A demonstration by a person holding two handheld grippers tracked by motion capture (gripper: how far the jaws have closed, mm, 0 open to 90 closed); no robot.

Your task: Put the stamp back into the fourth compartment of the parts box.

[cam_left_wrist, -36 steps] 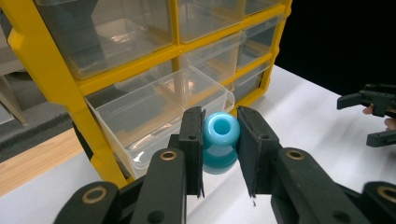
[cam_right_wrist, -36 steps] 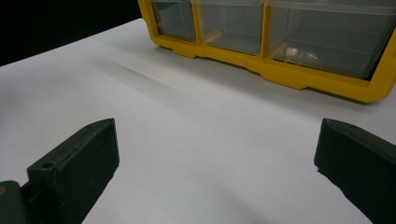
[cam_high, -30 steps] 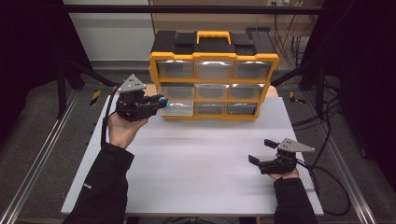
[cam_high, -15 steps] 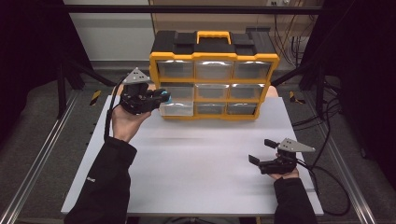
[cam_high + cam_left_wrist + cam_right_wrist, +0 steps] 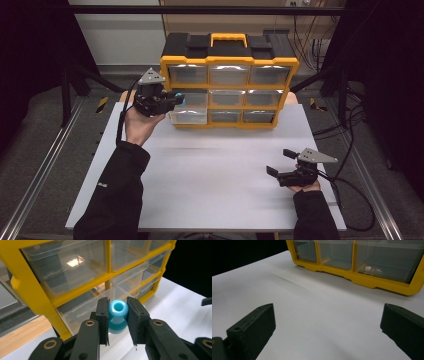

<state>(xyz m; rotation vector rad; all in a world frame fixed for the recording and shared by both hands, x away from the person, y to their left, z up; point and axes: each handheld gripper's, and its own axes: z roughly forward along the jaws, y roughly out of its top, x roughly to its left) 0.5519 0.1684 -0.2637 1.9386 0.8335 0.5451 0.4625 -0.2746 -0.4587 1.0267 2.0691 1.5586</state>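
Note:
A yellow and black drawer organiser (image 5: 286,95) with several clear drawers stands at the table's far edge. Its bottom-left drawer (image 5: 189,116) is pulled out. My left gripper (image 5: 176,97) is held up at the organiser's left side, shut on a light blue bead (image 5: 179,96). In the left gripper view the bead (image 5: 118,310) sits between the jaws with its hole facing the camera, just above the open drawer (image 5: 82,312). My right gripper (image 5: 279,161) rests low on the near right of the table, open and holding nothing; in the right gripper view the right gripper (image 5: 327,320) shows its jaws wide apart.
The white table (image 5: 215,180) lies bare between the two hands. The organiser's yellow base (image 5: 362,280) lies ahead of the right gripper. Cables (image 5: 350,125) hang off the table's right side, and metal rails (image 5: 40,175) run along both sides.
My left gripper has moved a little right and farther back with the bead, closer to the pulled-out drawer. The right gripper has stayed still.

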